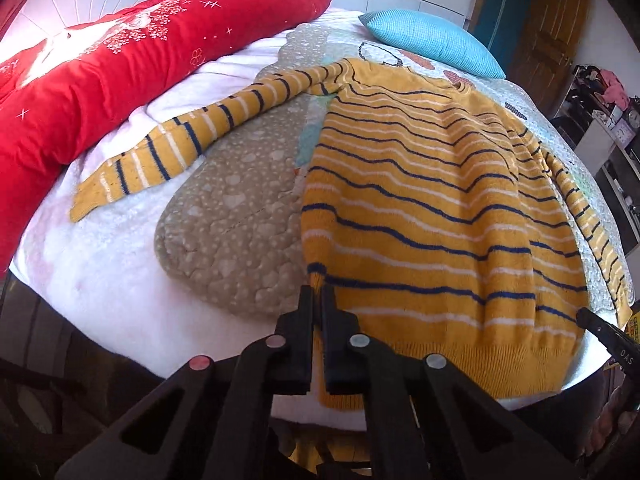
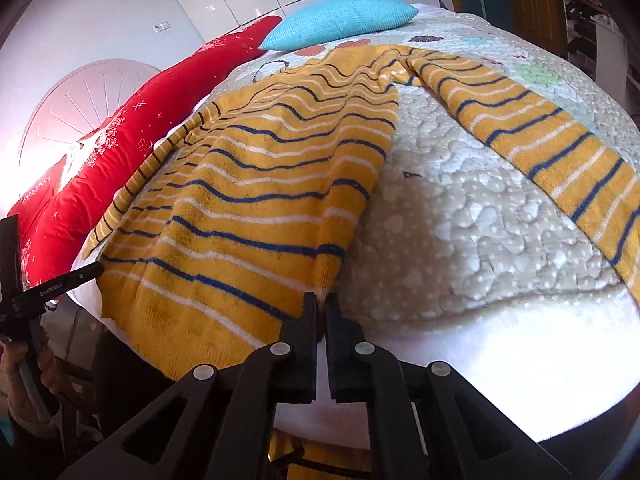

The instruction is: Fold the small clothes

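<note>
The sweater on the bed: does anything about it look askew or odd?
The sweater lies flat, but its body is rippled, and one sleeve stretches sideways onto the red pillow. No damage shows.

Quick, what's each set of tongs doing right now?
Left tongs: closed on the sweater hem's left corner.
Right tongs: closed on the hem's right corner.

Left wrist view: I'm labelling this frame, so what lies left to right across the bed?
Red quilt → sweater's outstretched sleeve → beige dotted quilt patch → yellow striped sweater body → right gripper's tip at the hem's far corner.
</note>
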Motion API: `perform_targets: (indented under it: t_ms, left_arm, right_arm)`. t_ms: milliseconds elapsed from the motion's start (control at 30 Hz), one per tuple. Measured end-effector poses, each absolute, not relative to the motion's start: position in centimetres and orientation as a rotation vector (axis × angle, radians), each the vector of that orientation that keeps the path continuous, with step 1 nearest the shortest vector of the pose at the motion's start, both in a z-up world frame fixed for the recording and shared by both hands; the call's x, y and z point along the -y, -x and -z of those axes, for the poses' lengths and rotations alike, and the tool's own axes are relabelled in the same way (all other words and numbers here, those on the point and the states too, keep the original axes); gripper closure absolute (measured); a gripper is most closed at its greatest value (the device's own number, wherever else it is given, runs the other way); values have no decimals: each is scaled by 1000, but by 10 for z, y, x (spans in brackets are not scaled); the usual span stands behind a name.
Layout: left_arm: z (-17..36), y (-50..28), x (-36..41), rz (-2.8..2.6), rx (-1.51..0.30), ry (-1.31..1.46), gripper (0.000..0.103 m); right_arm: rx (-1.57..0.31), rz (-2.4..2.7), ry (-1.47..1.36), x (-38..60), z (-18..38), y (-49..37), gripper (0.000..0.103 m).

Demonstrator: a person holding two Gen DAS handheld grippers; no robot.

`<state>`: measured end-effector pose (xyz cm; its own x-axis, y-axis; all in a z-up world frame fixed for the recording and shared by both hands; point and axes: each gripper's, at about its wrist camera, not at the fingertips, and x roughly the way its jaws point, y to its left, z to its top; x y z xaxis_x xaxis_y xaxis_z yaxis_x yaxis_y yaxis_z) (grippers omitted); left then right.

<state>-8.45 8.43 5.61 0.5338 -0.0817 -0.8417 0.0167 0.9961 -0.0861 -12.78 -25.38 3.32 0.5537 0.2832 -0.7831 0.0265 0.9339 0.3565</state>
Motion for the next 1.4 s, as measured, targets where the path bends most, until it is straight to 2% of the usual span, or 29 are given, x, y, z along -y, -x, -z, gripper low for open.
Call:
perform_targets:
  t_ms: [133, 167, 200, 233, 267, 300, 333, 433, 633, 700, 733, 867, 1067, 1167, 1400]
  left_arm:
    - [-67, 101, -94, 56, -950, 80, 98]
    - [-71, 103, -96, 57, -938, 90, 94]
    - [-74, 105, -98, 52, -924, 97, 80]
    - [-78, 106, -100, 44, -906, 102, 59]
    - [-82, 108, -101, 34, -885, 104, 49]
    - [-85, 110, -102, 24, -860, 102, 41]
    - [-88, 109, -100, 17, -840, 95, 41]
    - [-90, 107, -91, 27, -837, 62, 41]
    - [-83, 100, -60, 65, -855, 3, 41]
    - [-83, 100, -51, 73, -855, -19, 40]
    - [-84, 100, -48, 76, -855, -30, 40]
    - [-87, 100, -43, 85, -854, -41, 38]
    - [-97, 99, -45, 94, -828, -32, 32]
    - [-97, 97, -46, 100, -832, -11, 31]
    - [-91, 93, -48, 115, -844, 13, 31]
  right_arm:
    - [-922, -135, -352, 276, -46, 147, 98]
    - [-896, -96, -356, 289, -52, 153, 93]
    - [-871, -41, -362, 304, -58, 158, 88]
    - [-844, 32, -362, 322, -63, 163, 73]
    - [-817, 116, -350, 341, -68, 169, 54]
    - [-796, 197, -331, 360, -72, 175, 46]
    - [-778, 268, -316, 378, -75, 178, 39]
    - [-769, 380, -352, 434, -73, 179, 37]
    - [-846, 372, -380, 475, -44, 151, 38]
    - [-853, 340, -385, 470, -39, 146, 68]
    - [-855, 298, -403, 466, -40, 144, 90]
    - [-796, 230, -493, 467, -58, 158, 92]
    - [-712, 428, -574, 546, -98, 164, 92]
    - [-727, 482, -608, 576, -108, 145, 92]
    - [-766, 318, -576, 523, -144, 77, 92]
